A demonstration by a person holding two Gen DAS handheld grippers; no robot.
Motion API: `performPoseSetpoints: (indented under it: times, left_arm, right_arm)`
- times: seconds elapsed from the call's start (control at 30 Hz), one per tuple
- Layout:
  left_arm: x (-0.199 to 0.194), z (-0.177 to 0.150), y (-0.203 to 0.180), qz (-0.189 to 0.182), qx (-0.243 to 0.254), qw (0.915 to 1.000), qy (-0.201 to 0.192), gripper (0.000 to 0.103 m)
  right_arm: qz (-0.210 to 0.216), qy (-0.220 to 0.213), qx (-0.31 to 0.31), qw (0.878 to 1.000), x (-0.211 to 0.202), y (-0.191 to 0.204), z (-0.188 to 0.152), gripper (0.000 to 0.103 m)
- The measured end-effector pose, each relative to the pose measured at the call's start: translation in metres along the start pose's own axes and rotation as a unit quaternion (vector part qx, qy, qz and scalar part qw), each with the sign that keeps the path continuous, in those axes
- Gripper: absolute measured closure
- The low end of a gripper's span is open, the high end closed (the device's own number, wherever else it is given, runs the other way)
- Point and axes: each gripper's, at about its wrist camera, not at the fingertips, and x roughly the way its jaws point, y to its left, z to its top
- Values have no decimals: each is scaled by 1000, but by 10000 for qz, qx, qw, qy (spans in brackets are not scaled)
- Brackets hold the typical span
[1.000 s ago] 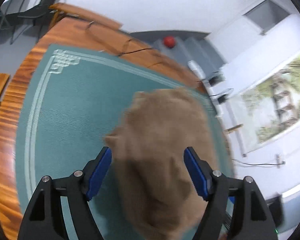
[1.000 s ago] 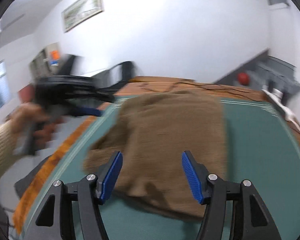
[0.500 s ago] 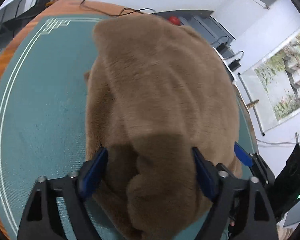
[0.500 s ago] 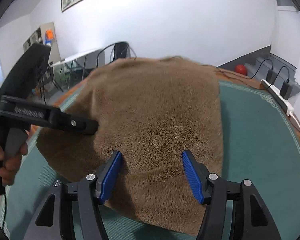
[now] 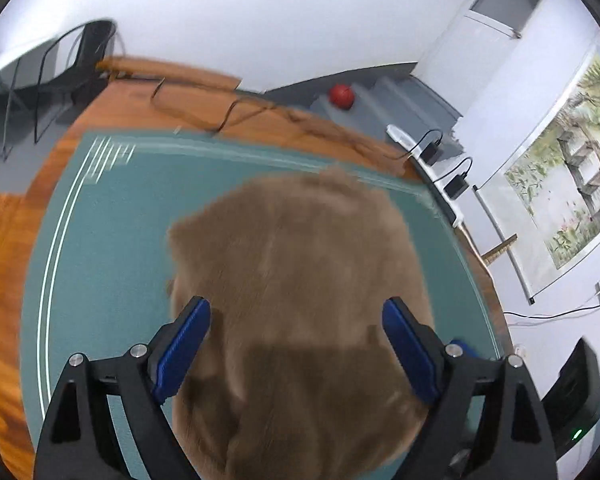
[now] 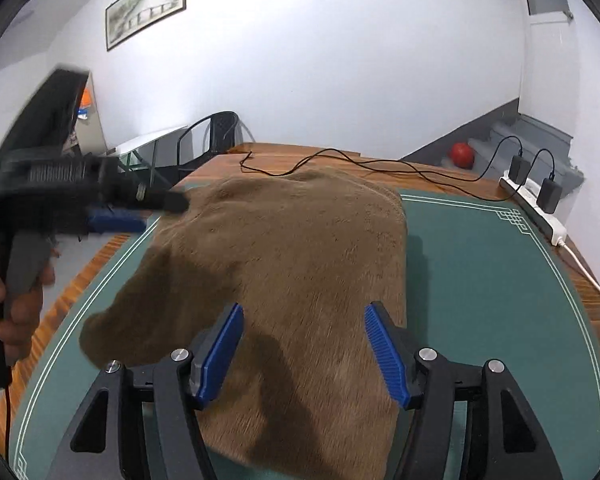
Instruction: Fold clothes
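A brown fleece garment [image 5: 300, 280] lies folded in a thick heap on the green mat [image 5: 100, 240]. My left gripper [image 5: 296, 344] hovers over its near end, open, blue pads wide apart with nothing pinched between them. In the right wrist view the same garment [image 6: 292, 264] fills the middle of the mat [image 6: 480, 280]. My right gripper [image 6: 303, 350] stands open above its near part, holding nothing. The left gripper [image 6: 158, 213], held by a hand [image 6: 16, 312], is blurred at the garment's far left corner.
The mat lies on a wooden table [image 6: 420, 168]. A black cable [image 6: 340, 162] runs across the table's far side to a white power strip [image 6: 540, 216] with chargers. A black chair [image 6: 212, 136] stands behind. A red ball [image 6: 462, 155] sits on grey steps.
The left gripper has drawn back from close over the garment, which now looks smaller and lower on the mat. The right gripper has stayed open over the near end.
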Motion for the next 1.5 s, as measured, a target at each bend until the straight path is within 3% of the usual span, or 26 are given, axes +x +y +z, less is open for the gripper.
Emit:
performPoseSetpoints:
  times: [0.23, 0.4, 0.63, 0.77, 0.83, 0.9, 1.0, 1.1, 1.27, 1.43, 1.5]
  left_arm:
    - [49, 9, 13, 330, 126, 9986, 383, 11]
    - [85, 9, 24, 572, 148, 9960, 675, 3]
    - [90, -7, 23, 574, 274, 9974, 338, 0]
    - [93, -4, 24, 588, 267, 9973, 336, 0]
    - [90, -3, 23, 622, 245, 9971, 376, 0]
    - [81, -1, 21, 780, 124, 9959, 437, 0]
    - [57, -8, 18, 1044, -275, 9932, 434, 0]
    - [32, -23, 13, 853, -522, 9943, 377, 0]
    - [-11, -70, -13, 1181, -382, 9921, 154, 0]
    - [-30, -117, -40, 1457, -248, 9888, 214, 0]
    - [-35, -134, -49, 1526, -241, 9877, 244, 0]
  right_arm:
    - [-9, 453, -215, 9987, 46, 6, 1, 35]
    - [147, 516, -115, 9985, 66, 3, -8, 31]
    - [-21, 295, -324, 9990, 69, 12, -17, 30]
    - [-247, 130, -482, 9984, 67, 21, -22, 29]
    - [-267, 133, -524, 9982, 66, 23, -22, 29]
    - [-203, 400, -506, 9977, 63, 21, -14, 26]
    - [-144, 899, -348, 9952, 51, 15, -4, 14]
    - [-184, 994, -166, 9947, 29, 9, -9, 10]
    - [-322, 1203, -15, 9922, -11, -8, -52, 9]
    - [-302, 1715, 25, 9847, -47, -22, -111, 10]
    - [-329, 1728, 127, 9843, -57, -29, -120, 9]
